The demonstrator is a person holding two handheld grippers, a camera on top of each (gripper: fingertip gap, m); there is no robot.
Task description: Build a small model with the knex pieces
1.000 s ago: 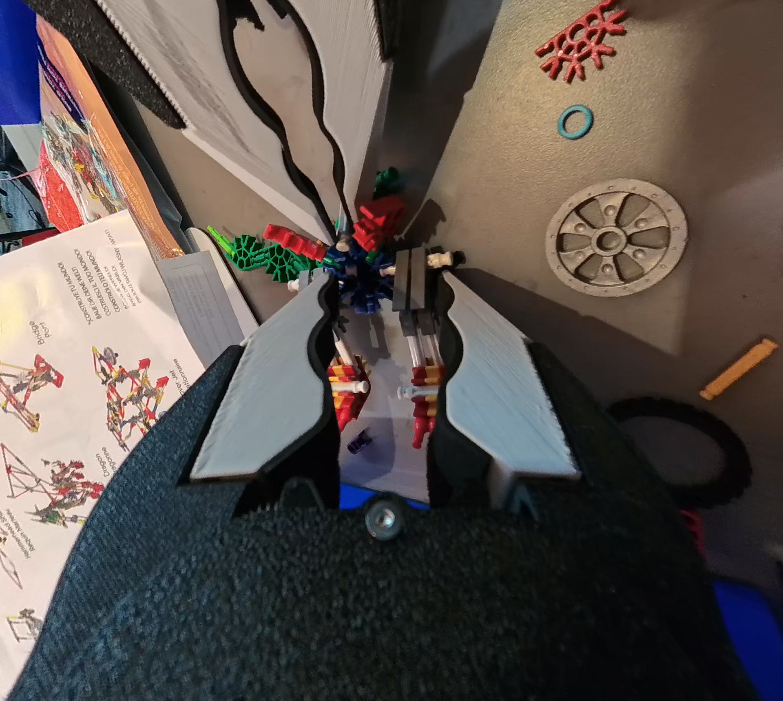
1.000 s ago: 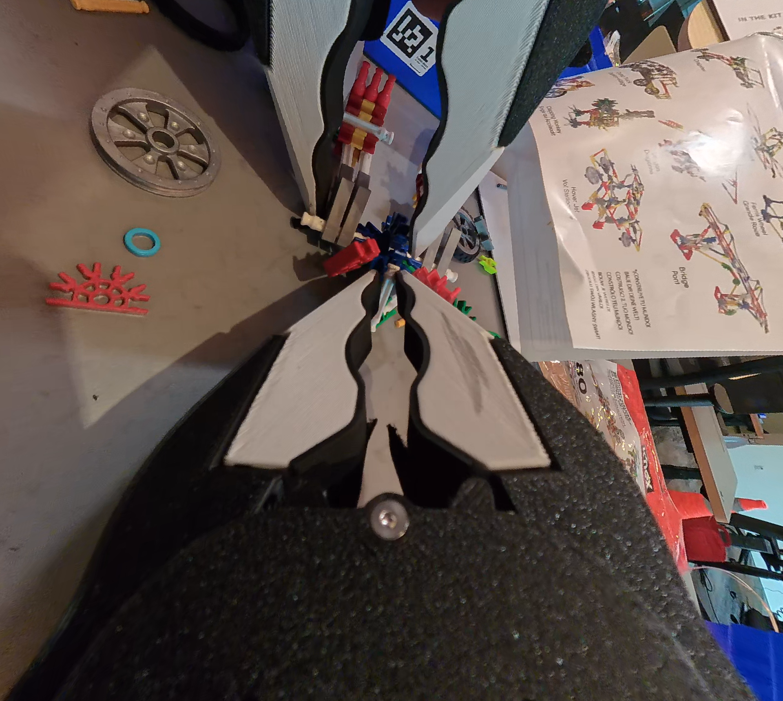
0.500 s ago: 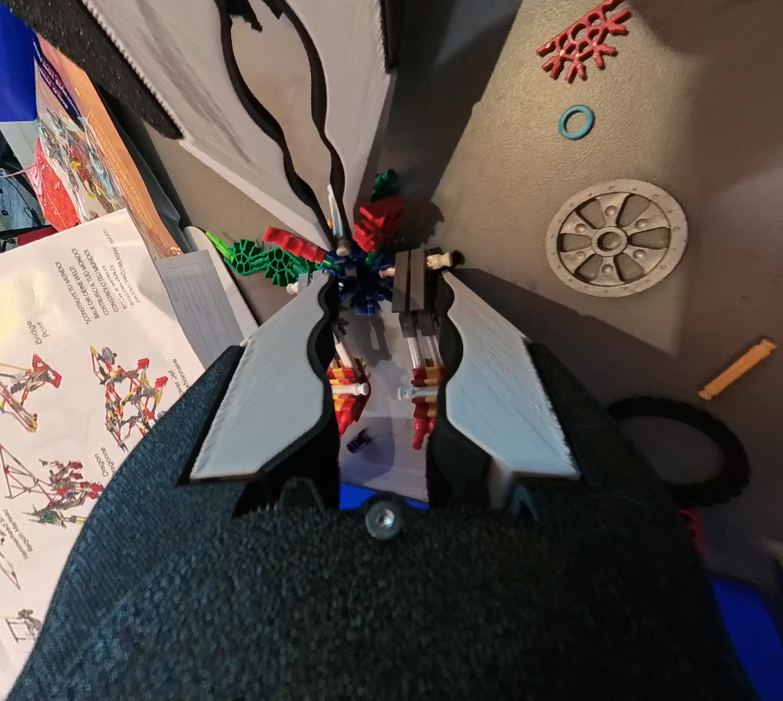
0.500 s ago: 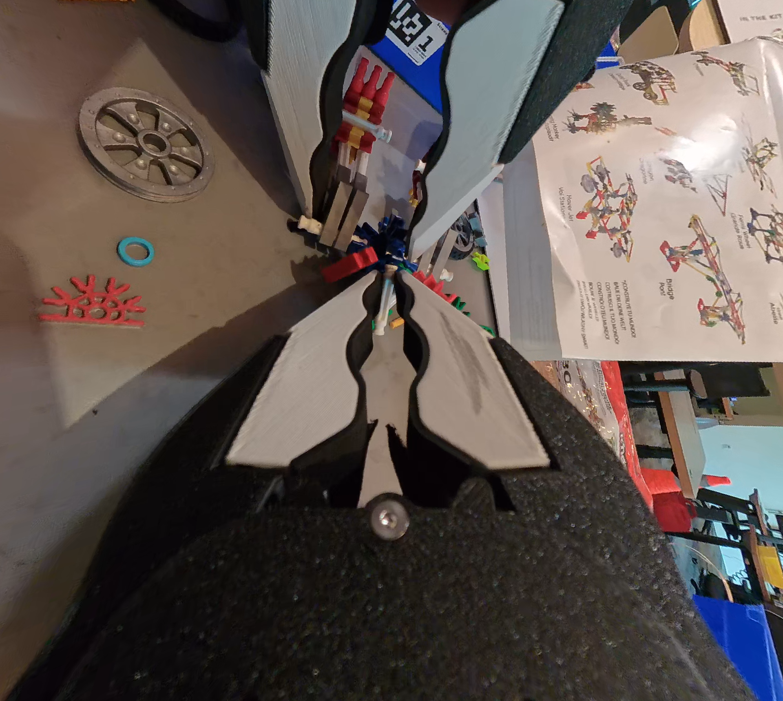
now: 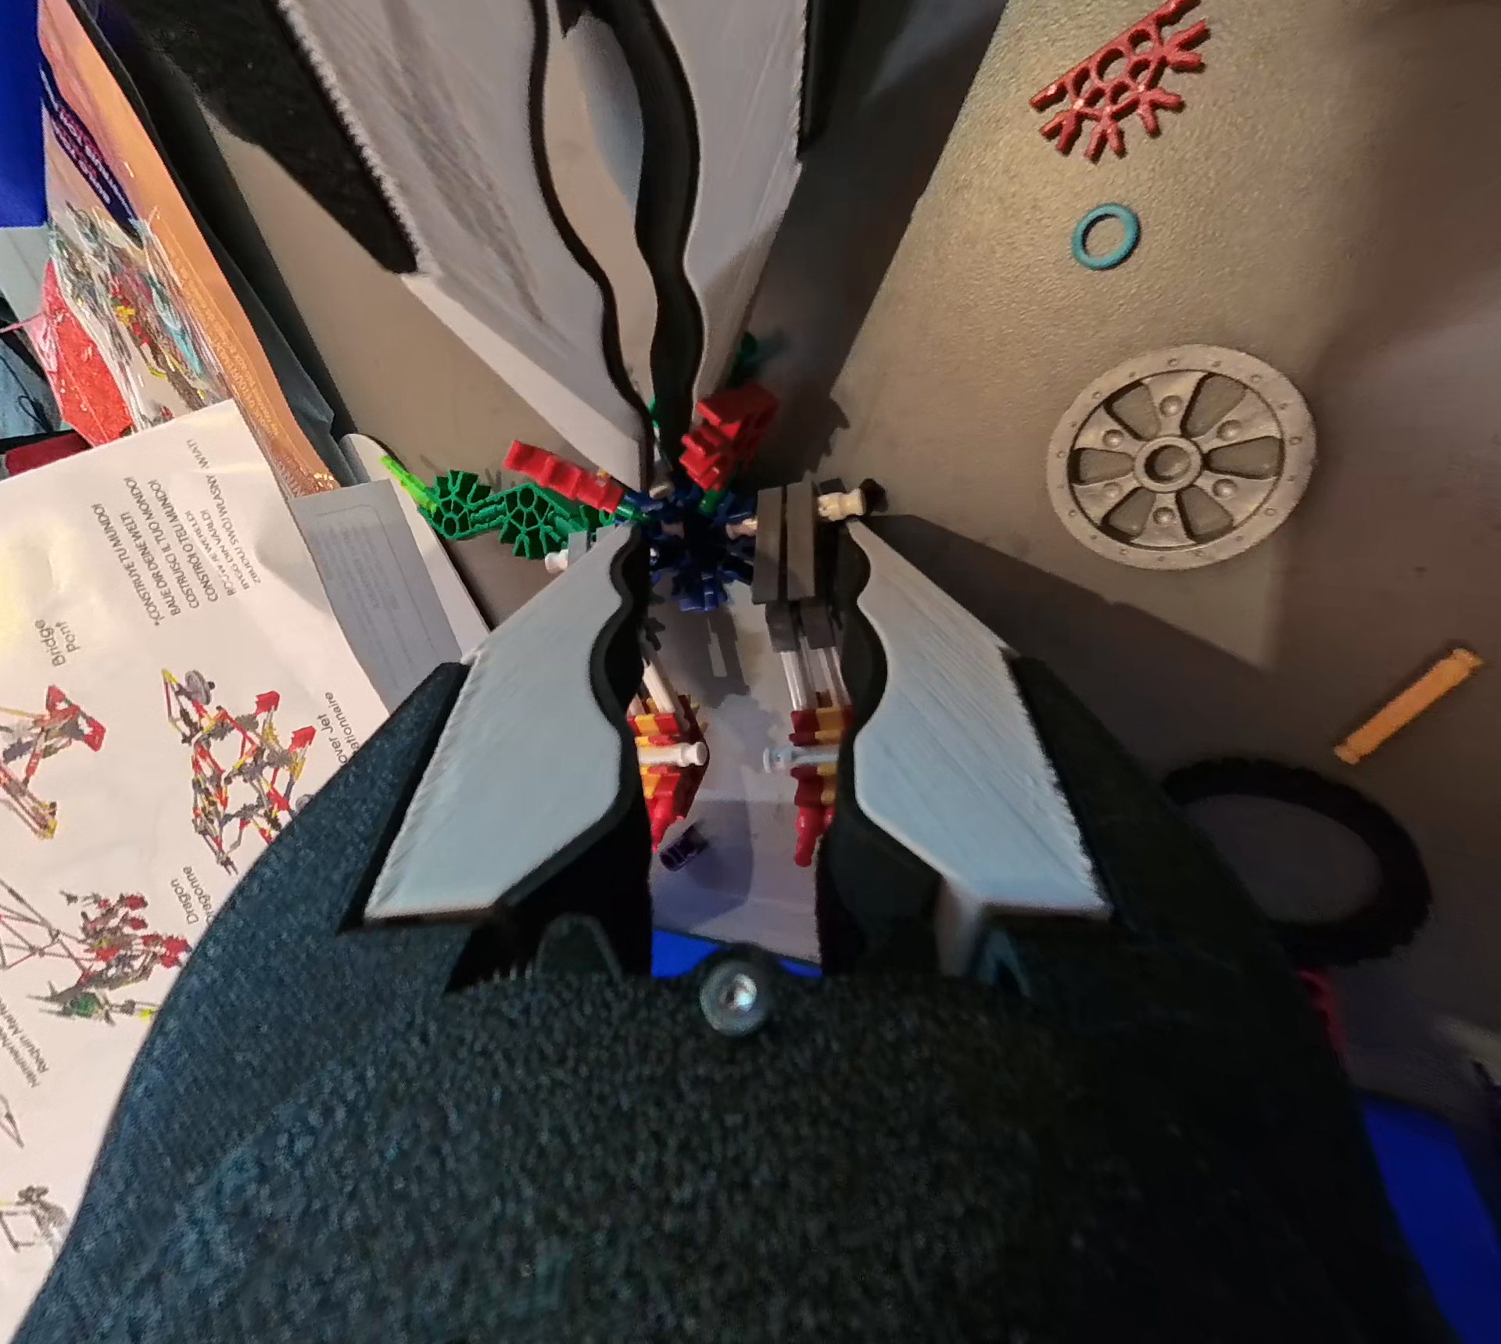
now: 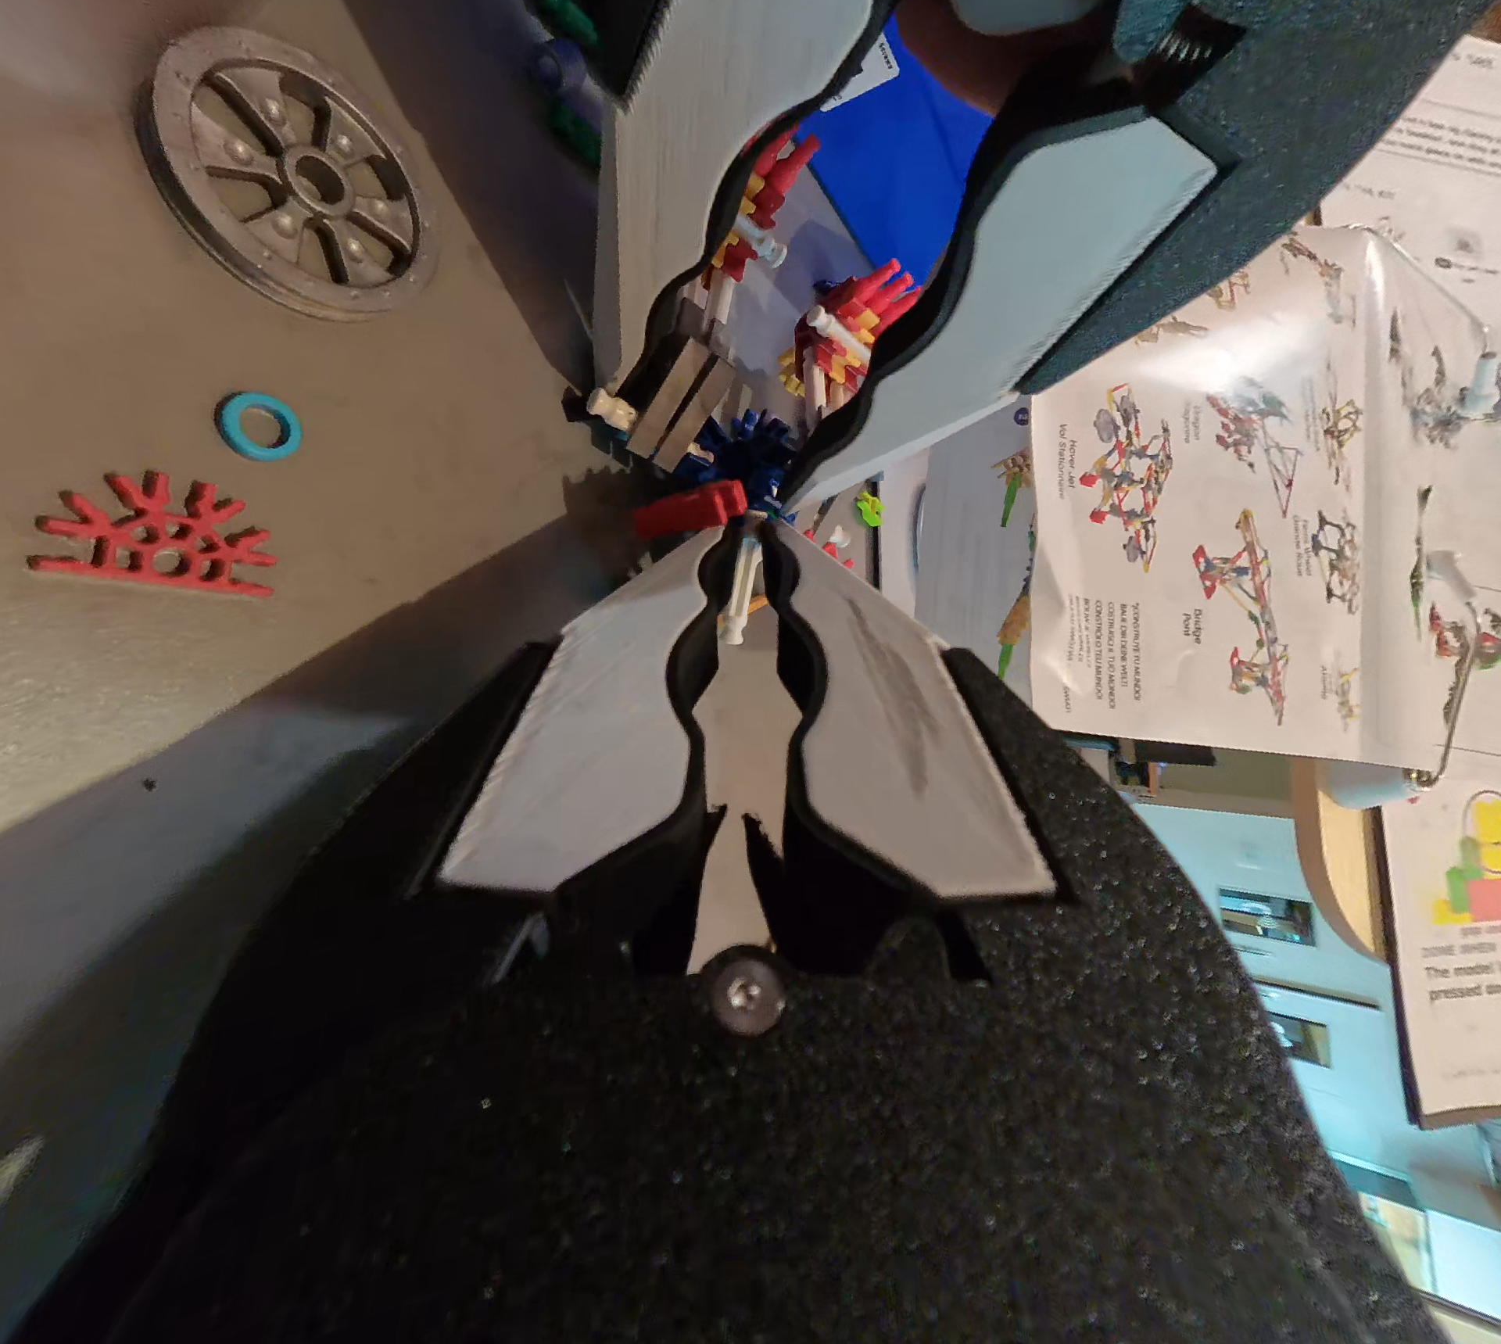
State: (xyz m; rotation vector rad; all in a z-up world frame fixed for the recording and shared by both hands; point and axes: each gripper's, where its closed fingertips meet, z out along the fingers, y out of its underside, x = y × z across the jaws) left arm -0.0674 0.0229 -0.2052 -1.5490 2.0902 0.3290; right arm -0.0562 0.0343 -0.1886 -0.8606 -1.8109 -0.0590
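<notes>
Item: multicoloured plastic rod-and-connector toy model (image 5: 715, 655), held above the grey bench (image 5: 1056, 208), between both grippers.

Left gripper (image 5: 735, 558): fingers clenched across the model's width, grasping its grey blocks.

Right gripper (image 6: 743, 549): fingers clamped on a thin white rod (image 6: 741, 594) at the blue hub.

Handling: keep the rod in line with its socket.

Axis: the model's long axis runs near-to-far along the left fingers.

Adjacent: silver spoked wheel (image 5: 1182, 456), right.
</notes>
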